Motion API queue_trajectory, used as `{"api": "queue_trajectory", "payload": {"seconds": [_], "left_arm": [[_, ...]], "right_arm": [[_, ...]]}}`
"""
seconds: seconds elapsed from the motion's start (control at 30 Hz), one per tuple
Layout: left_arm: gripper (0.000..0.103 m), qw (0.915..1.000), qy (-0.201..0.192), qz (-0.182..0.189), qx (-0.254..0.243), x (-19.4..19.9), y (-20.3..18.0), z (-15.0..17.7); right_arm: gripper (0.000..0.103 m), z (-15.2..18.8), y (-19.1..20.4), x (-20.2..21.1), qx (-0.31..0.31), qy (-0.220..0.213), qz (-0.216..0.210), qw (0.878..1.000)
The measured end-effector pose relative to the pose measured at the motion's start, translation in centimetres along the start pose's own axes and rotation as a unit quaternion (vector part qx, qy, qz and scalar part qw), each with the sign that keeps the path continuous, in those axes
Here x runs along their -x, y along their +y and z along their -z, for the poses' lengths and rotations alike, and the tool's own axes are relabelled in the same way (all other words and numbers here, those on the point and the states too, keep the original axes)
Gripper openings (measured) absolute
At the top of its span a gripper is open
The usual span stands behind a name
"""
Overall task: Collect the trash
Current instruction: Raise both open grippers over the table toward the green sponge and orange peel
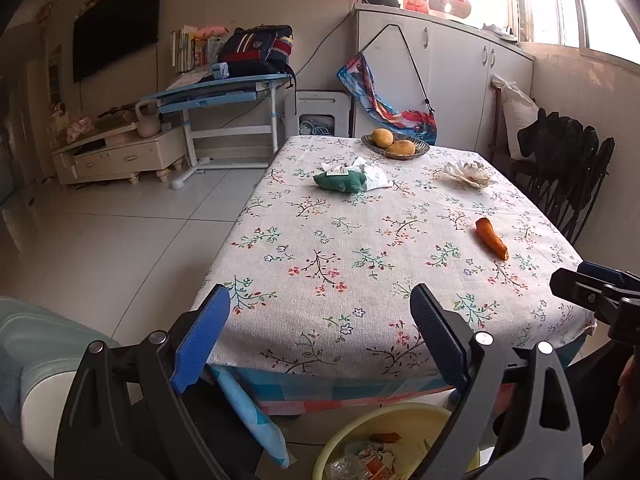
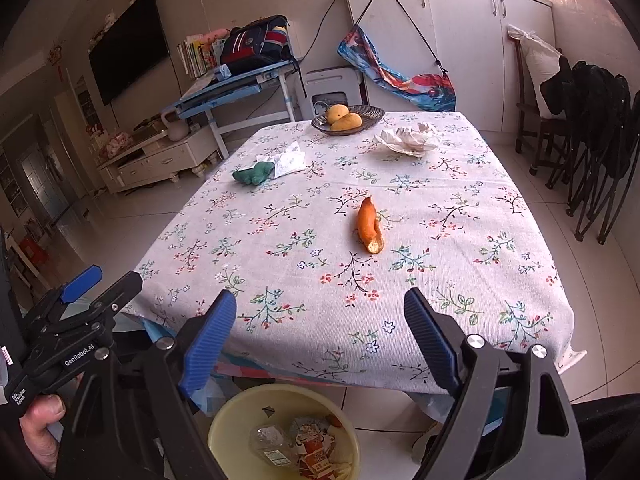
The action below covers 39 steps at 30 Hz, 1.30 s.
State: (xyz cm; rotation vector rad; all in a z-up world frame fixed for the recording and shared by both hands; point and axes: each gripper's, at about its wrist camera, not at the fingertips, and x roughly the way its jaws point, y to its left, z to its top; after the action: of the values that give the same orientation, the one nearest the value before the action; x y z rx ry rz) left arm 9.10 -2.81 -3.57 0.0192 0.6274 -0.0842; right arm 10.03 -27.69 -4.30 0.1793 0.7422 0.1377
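Floral cloth covers the counter (image 2: 460, 216). Left gripper (image 1: 320, 334) and right gripper (image 2: 320, 338) both gape wide, empty, at its near edge above a yellow bin (image 2: 224, 424) holding wrappers. Ahead: bitten orange peel (image 2: 369, 226); crumpled white paper (image 2: 408, 139) farther back.

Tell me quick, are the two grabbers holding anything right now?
Left gripper: open, fingers wide apart, nothing between them.
Right gripper: open, fingers wide apart, holding nothing.

Mangoes (image 2: 344, 118) in a bowl (image 2: 370, 114) — far table edge.
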Motion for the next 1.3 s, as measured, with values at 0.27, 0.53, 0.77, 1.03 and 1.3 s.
{"api": "queue_trajectory", "payload": {"seconds": [0.27, 0.53, 0.77, 1.03, 1.3], "left_arm": [[0.09, 0.9999, 0.009, -0.007, 0.002, -2.5, 0.3, -1.5], [0.091, 0.9998, 0.019, -0.003, 0.01, -5.7, 0.8, -3.8], [0.091, 0.9997, 0.023, 0.005, 0.005, -9.0, 0.5, -6.3], [0.091, 0.9991, 0.023, 0.028, -0.024, -12.7, -0.6, -9.0], [0.091, 0.9978, 0.036, 0.055, -0.014, -17.4, -0.9, -12.2]], "right_arm": [[0.083, -1.2, -0.3, -2.6, 0.011, 0.026, 0.011, 1.0], [0.083, -2.0, -0.9, -4.4, 0.008, 0.042, 0.018, 0.999], [0.083, -2.3, -1.4, -5.5, 0.0, 0.053, 0.018, 0.998], [0.083, -3.2, -2.0, -6.8, -0.01, 0.059, 0.021, 0.998], [0.083, -3.7, -2.5, -8.0, -0.014, 0.066, 0.021, 0.998]]}}
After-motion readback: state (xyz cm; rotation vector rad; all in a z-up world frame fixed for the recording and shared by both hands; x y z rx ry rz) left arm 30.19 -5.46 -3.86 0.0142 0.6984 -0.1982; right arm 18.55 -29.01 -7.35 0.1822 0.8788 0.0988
